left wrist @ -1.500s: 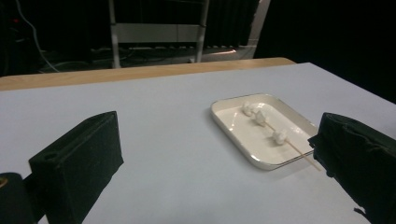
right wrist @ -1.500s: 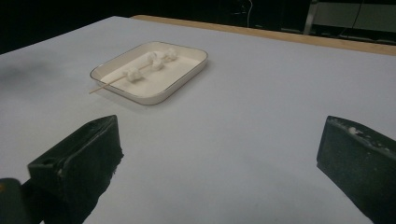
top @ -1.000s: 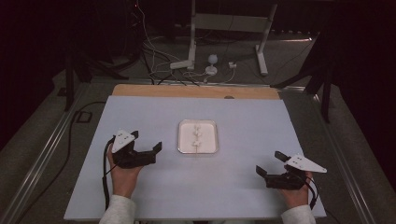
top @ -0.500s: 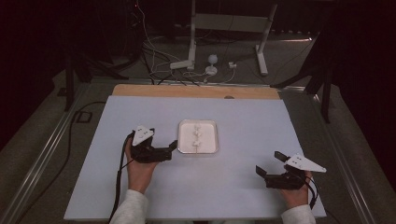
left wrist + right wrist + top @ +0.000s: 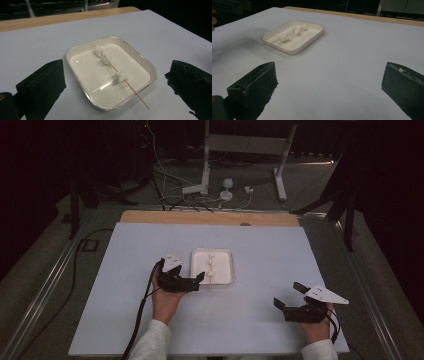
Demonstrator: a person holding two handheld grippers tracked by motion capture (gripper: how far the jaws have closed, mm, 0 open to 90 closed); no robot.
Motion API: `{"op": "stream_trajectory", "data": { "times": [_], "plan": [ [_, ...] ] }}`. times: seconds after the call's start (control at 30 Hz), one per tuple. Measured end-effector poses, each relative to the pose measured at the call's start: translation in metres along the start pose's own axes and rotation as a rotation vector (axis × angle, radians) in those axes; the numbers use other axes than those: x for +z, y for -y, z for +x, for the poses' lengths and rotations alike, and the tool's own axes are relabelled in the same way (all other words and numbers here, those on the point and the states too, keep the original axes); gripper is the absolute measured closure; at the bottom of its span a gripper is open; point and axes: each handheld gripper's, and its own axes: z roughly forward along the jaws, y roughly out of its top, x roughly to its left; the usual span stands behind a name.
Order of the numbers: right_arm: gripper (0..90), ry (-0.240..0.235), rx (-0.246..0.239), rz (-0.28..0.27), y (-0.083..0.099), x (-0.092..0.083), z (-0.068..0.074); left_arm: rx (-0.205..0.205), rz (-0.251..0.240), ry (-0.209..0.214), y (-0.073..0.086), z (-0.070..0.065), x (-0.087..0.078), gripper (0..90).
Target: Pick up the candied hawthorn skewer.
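From the high view, the left gripper (image 5: 196,281) sits just beside the near-left corner of a shallow white tray (image 5: 225,255) in the middle of the pale table (image 5: 125,245), its jaws spread apart with nothing between them and one tip almost at the tray's rim; whether it touches the rim cannot be told from above. In that view the contents of the tray read as a thin pale line with small lumps. The left gripper view brings them close: a wooden skewer (image 5: 136,93) lies slantwise in the tray (image 5: 82,62), carrying three small white pieces (image 5: 120,76), and its bare end juts over the near rim above the table. The two black jaws there stand wide to either side of the tray, clear of it. Further right in the high view, the right gripper (image 5: 290,296) rests near the table's near-right corner, well apart from the tray, jaws also parted and empty. The right gripper view looks across bare table to the tray (image 5: 312,37) in the distance, the skewer's (image 5: 265,45) tip poking out over the rim towards the left.
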Motion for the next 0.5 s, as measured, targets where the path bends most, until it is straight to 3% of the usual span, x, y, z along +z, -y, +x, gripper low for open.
{"op": "stream_trajectory", "data": {
  "times": [0.4, 0.5],
  "plan": [
    [0.0, 0.0, 0.002, 0.0, 0.0, 0.0, -0.001, -0.011, 0.109, 0.021, 0.003, -0.016, 0.042, 2.3],
    [0.0, -0.001, 0.004, -0.002, 0.0, 0.0, -0.001, 0.006, 0.154, 0.005, 0.005, -0.02, 0.052, 9.1]
  ]
}}
